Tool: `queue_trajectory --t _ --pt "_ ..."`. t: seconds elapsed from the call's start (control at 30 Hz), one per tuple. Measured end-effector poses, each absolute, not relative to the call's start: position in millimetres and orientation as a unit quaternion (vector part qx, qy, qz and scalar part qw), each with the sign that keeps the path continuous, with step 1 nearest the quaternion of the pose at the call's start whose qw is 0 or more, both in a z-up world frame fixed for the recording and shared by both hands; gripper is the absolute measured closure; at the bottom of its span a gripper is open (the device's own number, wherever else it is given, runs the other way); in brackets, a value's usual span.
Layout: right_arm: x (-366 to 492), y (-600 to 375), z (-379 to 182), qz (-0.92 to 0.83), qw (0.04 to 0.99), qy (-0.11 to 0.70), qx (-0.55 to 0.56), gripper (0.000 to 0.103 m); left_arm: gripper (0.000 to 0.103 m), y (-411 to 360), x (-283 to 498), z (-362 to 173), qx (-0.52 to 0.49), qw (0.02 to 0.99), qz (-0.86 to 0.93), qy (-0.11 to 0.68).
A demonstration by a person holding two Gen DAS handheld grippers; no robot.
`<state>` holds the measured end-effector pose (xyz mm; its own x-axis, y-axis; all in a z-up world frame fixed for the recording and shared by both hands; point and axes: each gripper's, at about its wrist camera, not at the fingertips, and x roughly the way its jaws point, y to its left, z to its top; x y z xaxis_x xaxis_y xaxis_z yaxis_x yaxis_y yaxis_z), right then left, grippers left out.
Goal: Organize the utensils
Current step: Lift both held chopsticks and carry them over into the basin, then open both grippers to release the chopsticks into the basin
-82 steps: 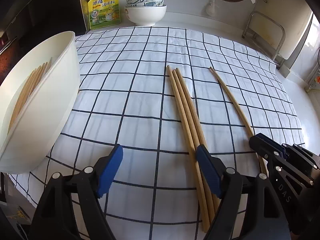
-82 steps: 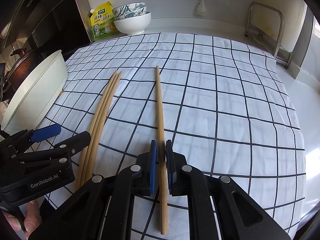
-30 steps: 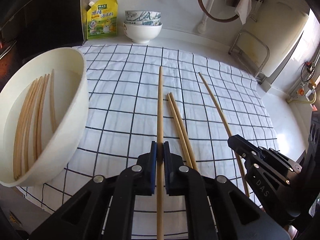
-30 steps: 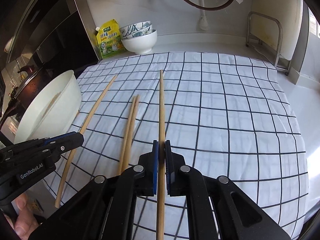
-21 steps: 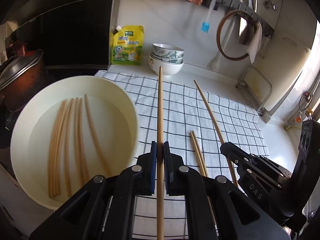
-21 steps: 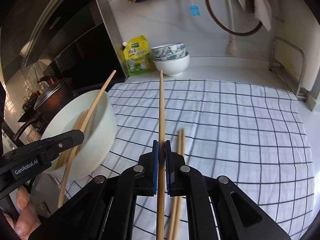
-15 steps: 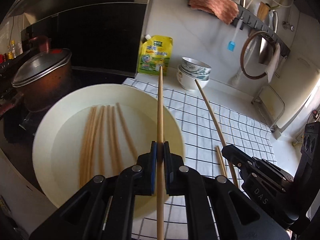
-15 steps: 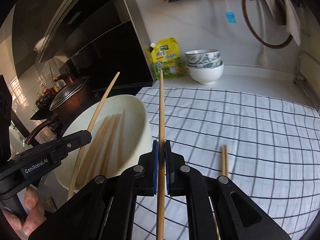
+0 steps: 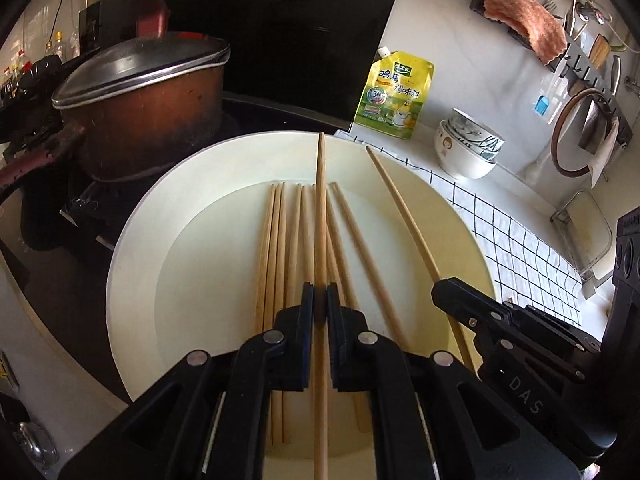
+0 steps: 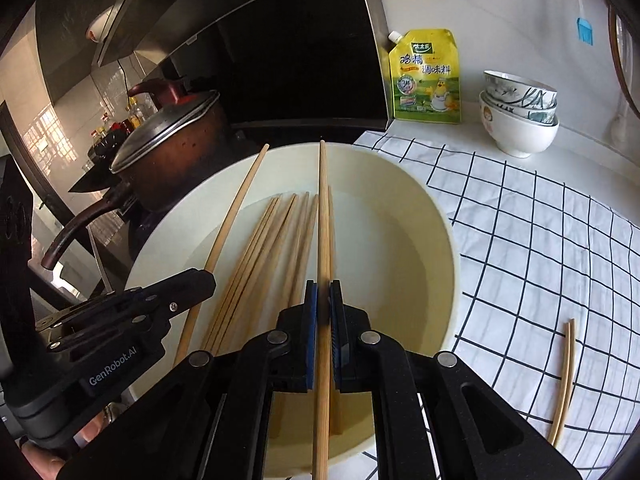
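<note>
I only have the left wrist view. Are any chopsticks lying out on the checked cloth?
Observer: Yes. The right wrist view shows a pair of chopsticks lying on the checked cloth, to the right of the white bowl.
Operator: I see the right tongs only from the side. Do they really grip theirs?
Observer: Yes. The right tongs are shut on a chopstick, held over the bowl.

A home kitchen: a lidded pot [image 9: 136,96] sits on a black stove beside the white counter [image 10: 460,130], where a seasoning pouch [image 9: 396,96] and stacked bowls [image 9: 468,148] stand against the wall; above them a rack [image 9: 576,68] holds a cloth and utensils.
</note>
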<state>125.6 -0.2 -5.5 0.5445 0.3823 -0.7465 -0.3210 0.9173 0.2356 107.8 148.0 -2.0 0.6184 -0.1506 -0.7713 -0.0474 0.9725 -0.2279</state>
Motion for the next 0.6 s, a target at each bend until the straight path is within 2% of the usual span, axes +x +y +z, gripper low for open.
queue_trajectory --t 0.23,0.3,0.37,0.47,0.6 --pt "133.1 5.0 -17.4 0.194 0.871 0.450 0.031 0.097 0.095 157.5 113.2 -15.4 -0.119 0.886 -0.019 0.447" --pt "132.0 4.4 -16.7 0.192 0.873 0.447 0.030 0.096 0.087 160.3 112.6 -15.8 -0.124 0.886 -0.018 0.447" --pt "130.0 2.9 -15.2 0.190 0.875 0.444 0.030 0.096 0.073 161.8 111.9 -15.1 -0.126 0.887 -0.015 0.444" --pt "126.3 -0.6 -12.3 0.188 0.877 0.440 0.032 0.096 0.068 163.7 108.6 -13.4 -0.128 0.889 -0.012 0.440" --pt "119.7 -7.0 -9.3 0.184 0.882 0.434 0.033 0.096 0.067 163.4 105.0 -11.0 -0.128 0.890 -0.010 0.438"
